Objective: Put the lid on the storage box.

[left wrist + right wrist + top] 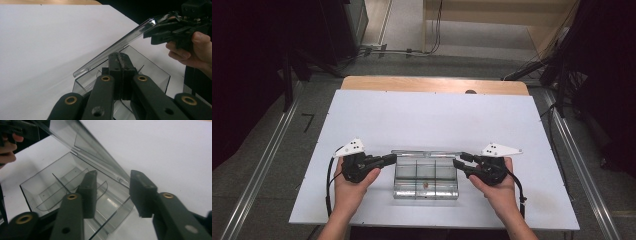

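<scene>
1. A clear plastic compartment box [426, 176] stands on the white worktop [432, 120] close to its near edge, about midway between the left and right edges
2. Thin clear dividers split the inside of the box into several compartments; a small reddish item [426, 184] lies in one toward the near side, too small to identify
3. The box's clear lid [117, 45] is raised, tilting up from the far side of the box
4. The left gripper [390, 159] is held at the left end of the box, its jaws pressed together on the left end wall of the box, as the left gripper view shows with the wall edge pinched between the black pads [120, 75]
5. The right gripper [460, 161] is at the right end of the box, its jaws partly open
6. In the right gripper view one jaw stands inside the box and the other outside, near the lid's hinged edge; the pads do not press on anything
7. Each gripper is held in a hand near the worktop's near edge, the left hand [349, 187] and the right hand [497, 190] on either side of the box
</scene>
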Tool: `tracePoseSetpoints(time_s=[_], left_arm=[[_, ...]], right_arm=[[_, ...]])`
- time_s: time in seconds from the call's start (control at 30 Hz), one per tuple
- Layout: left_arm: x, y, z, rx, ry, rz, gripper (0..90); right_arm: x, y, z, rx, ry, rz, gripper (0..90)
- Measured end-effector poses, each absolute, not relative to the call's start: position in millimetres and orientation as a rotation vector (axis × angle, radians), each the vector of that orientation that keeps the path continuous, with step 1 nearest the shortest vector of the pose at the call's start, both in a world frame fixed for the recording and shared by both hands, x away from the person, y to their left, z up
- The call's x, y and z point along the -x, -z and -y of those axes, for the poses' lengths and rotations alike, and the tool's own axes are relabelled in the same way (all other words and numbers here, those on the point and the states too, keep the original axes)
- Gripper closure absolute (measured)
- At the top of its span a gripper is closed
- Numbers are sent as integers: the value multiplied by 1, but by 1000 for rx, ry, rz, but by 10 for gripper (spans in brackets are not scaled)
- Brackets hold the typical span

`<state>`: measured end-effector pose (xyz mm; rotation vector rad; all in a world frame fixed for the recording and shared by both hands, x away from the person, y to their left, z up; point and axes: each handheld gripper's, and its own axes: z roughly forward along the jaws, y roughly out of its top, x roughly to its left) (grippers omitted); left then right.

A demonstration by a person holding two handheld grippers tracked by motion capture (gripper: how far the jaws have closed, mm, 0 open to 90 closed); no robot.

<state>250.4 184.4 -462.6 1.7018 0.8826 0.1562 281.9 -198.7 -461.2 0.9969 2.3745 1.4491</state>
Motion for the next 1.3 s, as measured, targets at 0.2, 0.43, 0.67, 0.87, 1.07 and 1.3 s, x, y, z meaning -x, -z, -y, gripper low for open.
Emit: tracePoseSetpoints(time_s=[0.2, 0.43, 0.67, 0.87, 1.07, 1.3], left_arm=[[-250, 463, -184, -1699, -154, -887, 900], [-251, 464, -184, -1702, -149, -883, 900], [-247, 469, -185, -1691, -131, -876, 900], [-242, 469, -184, -1684, -141, -863, 900], [-236, 471, -184, -1681, -135, -853, 900], [-230, 474, -185, -1683, -136, -850, 900]], right_arm=[[-280, 465, 201, -1039, -1436, -2388, 792], [-278, 461, 201, -1005, -1480, -2396, 876], [-275, 458, 201, -979, -1516, -2395, 877], [-272, 457, 199, -952, -1522, -2403, 877], [-267, 459, 199, -934, -1538, -2407, 877], [-262, 463, 201, -936, -1550, -2408, 877]])
